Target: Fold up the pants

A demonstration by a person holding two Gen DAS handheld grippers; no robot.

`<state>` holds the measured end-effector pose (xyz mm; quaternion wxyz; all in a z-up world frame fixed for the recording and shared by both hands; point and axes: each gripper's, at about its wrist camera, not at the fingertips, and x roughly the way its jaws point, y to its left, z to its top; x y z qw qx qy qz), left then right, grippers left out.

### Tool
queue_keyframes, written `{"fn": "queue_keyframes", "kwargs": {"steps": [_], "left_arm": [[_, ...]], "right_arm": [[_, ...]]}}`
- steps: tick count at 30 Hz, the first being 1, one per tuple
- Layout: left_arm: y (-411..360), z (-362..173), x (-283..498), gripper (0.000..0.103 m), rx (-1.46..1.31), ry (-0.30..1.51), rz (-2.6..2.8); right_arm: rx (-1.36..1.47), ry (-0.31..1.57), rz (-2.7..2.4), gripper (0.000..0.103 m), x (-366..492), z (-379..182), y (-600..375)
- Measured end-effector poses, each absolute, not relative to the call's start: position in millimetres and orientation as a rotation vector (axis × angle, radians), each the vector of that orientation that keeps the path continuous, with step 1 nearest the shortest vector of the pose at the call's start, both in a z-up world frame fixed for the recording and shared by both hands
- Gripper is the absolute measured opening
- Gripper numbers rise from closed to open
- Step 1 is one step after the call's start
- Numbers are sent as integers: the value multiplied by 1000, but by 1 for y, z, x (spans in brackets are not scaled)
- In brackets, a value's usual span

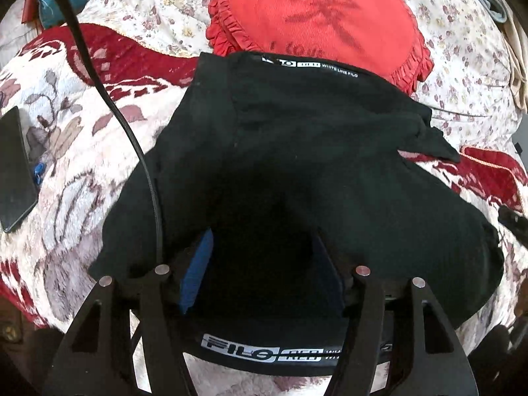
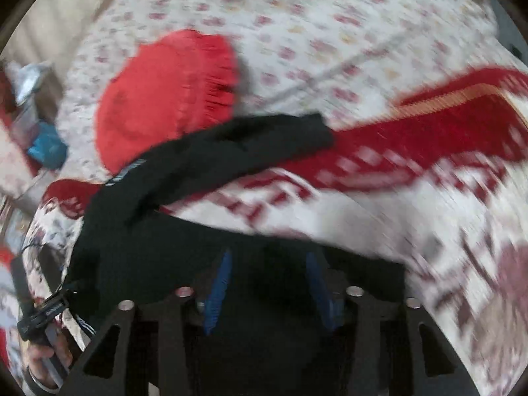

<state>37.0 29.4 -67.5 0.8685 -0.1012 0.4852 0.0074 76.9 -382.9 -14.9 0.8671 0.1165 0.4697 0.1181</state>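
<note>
- I count one pair of black pants (image 1: 297, 151), lying on a red-and-white patterned blanket (image 1: 82, 151) on the bed, already partly doubled over; I see two printed waistband strips, one at the far edge and one near my left gripper.
- My left gripper (image 1: 260, 264) stands with its two blue-padded fingers (image 1: 198, 267) set wide apart over the dark cloth; I cannot tell whether they touch it.
- My right gripper (image 2: 269, 287) likewise has its fingers spread, with black fabric between and below them; that view is heavily blurred, so I cannot judge contact there.
- One round red cushion (image 1: 316, 23) with a frilled edge sits just beyond the pants, its near edge tucked under or behind the fabric.
- One dark flat phone-like slab (image 1: 15, 171) lies on the blanket at the left, partly cut off by the frame.
- One black cable (image 1: 109, 99) crosses the left view from the top down to the gripper, lying over the pants' left edge.
- A floral sheet (image 1: 462, 52) covers the far part of the bed.
</note>
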Motion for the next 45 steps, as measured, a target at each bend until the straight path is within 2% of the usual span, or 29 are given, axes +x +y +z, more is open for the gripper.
{"fn": "queue_keyframes", "kwargs": {"steps": [6, 9, 11, 17, 21, 22, 23, 24, 25, 26, 29, 34, 40, 45], "left_arm": [[36, -55, 45, 62, -243, 1006, -2], [39, -46, 48, 62, -257, 974, -5], [41, -44, 52, 62, -244, 959, 8], [55, -52, 63, 62, -280, 979, 9], [64, -52, 65, 62, -319, 978, -3], [66, -52, 66, 62, -325, 978, -5], [66, -52, 67, 62, -326, 978, -6], [67, -52, 67, 62, -325, 976, -5], [67, -53, 68, 62, -324, 976, -4], [67, -54, 69, 62, -325, 977, -2], [70, -53, 68, 62, -346, 975, 0], [86, -38, 55, 62, -368, 928, 48], [129, -22, 25, 62, -477, 853, 124], [153, -15, 3, 62, -522, 826, 165]], "right_arm": [[32, 902, 448, 53, 125, 5, -291], [-63, 868, 520, 59, 154, 11, -249], [-102, 859, 569, 67, 177, 10, -223], [-325, 828, 652, 67, 230, -11, -158], [-471, 870, 702, 67, 252, -35, -136], [-498, 884, 706, 61, 255, -41, -134], [-527, 889, 702, 50, 257, -46, -131], [-562, 884, 681, 43, 259, -51, -129], [-586, 878, 655, 24, 260, -55, -128], [-582, 889, 640, 10, 264, -59, -128], [-499, 905, 640, 6, 265, -54, -134], [-433, 844, 668, 6, 228, -17, -153], [-325, 758, 704, 6, 125, 37, -196], [-243, 810, 760, 6, 22, 25, -206]]}}
